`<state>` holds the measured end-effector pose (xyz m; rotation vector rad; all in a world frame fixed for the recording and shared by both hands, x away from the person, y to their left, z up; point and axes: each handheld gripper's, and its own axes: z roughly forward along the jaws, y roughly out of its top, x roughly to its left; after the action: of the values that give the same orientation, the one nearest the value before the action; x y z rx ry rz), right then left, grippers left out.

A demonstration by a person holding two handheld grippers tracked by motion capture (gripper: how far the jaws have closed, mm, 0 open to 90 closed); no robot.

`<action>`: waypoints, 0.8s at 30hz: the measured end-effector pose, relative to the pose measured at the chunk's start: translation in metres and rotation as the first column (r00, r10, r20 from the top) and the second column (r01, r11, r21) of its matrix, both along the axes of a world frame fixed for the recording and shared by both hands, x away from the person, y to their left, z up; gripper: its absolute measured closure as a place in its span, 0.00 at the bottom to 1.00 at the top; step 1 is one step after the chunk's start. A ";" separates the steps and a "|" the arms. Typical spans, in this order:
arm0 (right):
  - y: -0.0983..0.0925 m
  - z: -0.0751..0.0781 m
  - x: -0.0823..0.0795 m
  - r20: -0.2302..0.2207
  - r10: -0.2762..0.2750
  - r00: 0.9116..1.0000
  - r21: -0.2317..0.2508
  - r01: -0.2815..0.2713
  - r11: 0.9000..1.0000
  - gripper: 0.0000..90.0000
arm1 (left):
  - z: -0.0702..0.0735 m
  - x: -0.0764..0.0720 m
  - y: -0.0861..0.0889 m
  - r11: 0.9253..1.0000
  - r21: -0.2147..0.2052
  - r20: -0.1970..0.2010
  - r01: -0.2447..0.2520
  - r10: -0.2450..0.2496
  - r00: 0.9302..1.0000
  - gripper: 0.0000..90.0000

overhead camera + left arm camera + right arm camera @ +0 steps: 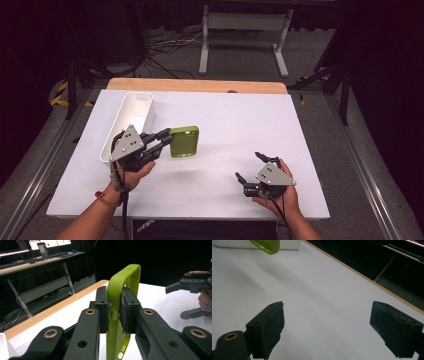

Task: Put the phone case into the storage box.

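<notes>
Phone case (184, 141), clamped by its edge in left tongs (165, 140), hangs beside the tray (129, 125); right tongs (248, 167) gape empty.

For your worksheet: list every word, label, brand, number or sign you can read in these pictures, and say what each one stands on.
None can be read.
White lettering on the dark strip at the table's near edge: too blurred.
Bright screens behind the desk: too small.
Green phone case and white tray: no text visible.

high overhead view, two close tongs-mounted views
</notes>
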<state>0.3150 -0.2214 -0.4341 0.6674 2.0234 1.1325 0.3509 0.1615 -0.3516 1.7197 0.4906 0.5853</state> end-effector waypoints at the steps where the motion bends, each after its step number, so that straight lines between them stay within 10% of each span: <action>1: 0.000 -0.001 0.001 0.003 0.000 1.000 -0.004 0.000 1.000 0.15 | 0.001 0.000 0.001 1.000 0.002 0.000 0.000 0.000 1.000 0.87; 24: 0.002 -0.003 0.001 -0.012 0.000 1.000 -0.003 0.000 1.000 0.15 | 0.008 0.000 0.014 1.000 -0.005 0.019 -0.018 0.018 1.000 0.88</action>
<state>0.3160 -0.2197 -0.4371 0.6735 2.0345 1.1280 0.3504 0.1755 -0.3440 1.7052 0.4939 0.6124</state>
